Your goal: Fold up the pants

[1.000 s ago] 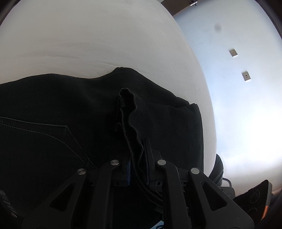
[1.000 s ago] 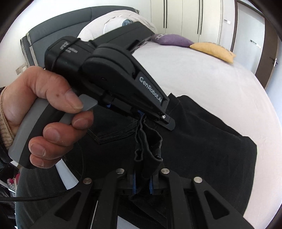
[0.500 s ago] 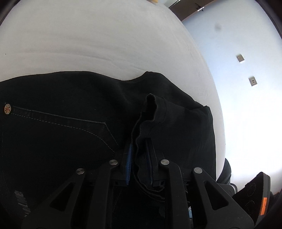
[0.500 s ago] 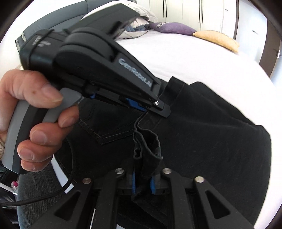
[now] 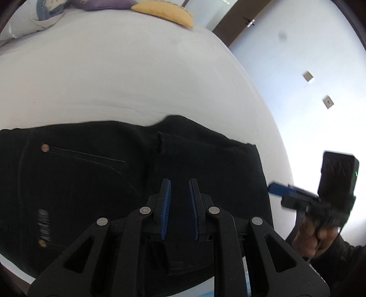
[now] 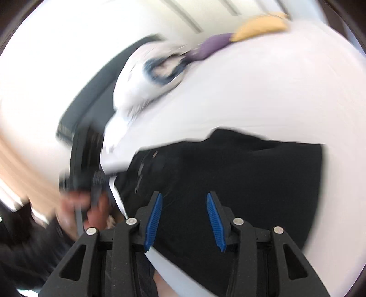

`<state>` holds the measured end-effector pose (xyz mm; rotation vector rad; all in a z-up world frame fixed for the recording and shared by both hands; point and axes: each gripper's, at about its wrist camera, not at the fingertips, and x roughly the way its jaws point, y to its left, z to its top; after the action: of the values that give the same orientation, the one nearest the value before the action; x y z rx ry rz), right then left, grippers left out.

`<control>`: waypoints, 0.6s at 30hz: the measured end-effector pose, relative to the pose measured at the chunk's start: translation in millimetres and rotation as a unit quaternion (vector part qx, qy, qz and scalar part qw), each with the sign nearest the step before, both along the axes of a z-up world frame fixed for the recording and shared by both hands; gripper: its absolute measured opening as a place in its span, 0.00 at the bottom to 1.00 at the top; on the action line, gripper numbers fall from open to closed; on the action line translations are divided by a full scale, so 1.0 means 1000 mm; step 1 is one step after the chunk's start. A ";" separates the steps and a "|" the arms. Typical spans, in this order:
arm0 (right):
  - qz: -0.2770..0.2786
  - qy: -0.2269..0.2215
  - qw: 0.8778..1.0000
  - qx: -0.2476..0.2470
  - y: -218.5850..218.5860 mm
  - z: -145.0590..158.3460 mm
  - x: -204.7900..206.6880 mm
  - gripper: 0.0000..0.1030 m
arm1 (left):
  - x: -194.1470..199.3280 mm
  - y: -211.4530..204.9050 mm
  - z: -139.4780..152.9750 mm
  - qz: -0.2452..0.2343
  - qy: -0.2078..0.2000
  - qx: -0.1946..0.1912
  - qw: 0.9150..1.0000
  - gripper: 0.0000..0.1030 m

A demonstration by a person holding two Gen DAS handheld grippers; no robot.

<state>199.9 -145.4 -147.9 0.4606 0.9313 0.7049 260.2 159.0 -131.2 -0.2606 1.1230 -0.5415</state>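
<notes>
The black pants (image 5: 96, 173) lie folded flat on the white bed, with a stitched pocket and a copper rivet facing up. They also show in the right wrist view (image 6: 247, 178), which is blurred. My left gripper (image 5: 179, 184) is open and empty, just above the pants near their near edge. My right gripper (image 6: 184, 198) is open wide and empty above the pants. It also shows at the right of the left wrist view (image 5: 274, 188), off the side of the bed. The left gripper appears blurred in the right wrist view (image 6: 100, 180).
The white bed (image 5: 114, 75) stretches beyond the pants. A yellow pillow (image 5: 164, 11) and a purple pillow (image 5: 105, 3) lie at its far end. A patterned pillow (image 6: 162, 68) and a grey headboard (image 6: 91, 100) are at the far left. A white wall (image 5: 308, 114) is to the right.
Both grippers have let go of the bunched fabric and opened. The pants now lie flat on the bed. Both grippers have pulled back, the right one swinging out to the side.
</notes>
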 end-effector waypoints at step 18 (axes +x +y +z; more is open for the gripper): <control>-0.014 0.153 0.977 0.149 -0.053 -0.102 0.010 0.26 | -0.046 -0.033 -0.062 0.016 0.020 0.039 0.999 0.15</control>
<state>210.0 -198.5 -249.7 0.8653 1.1099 0.7654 214.2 126.2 -193.5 -0.2218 1.1739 -0.4639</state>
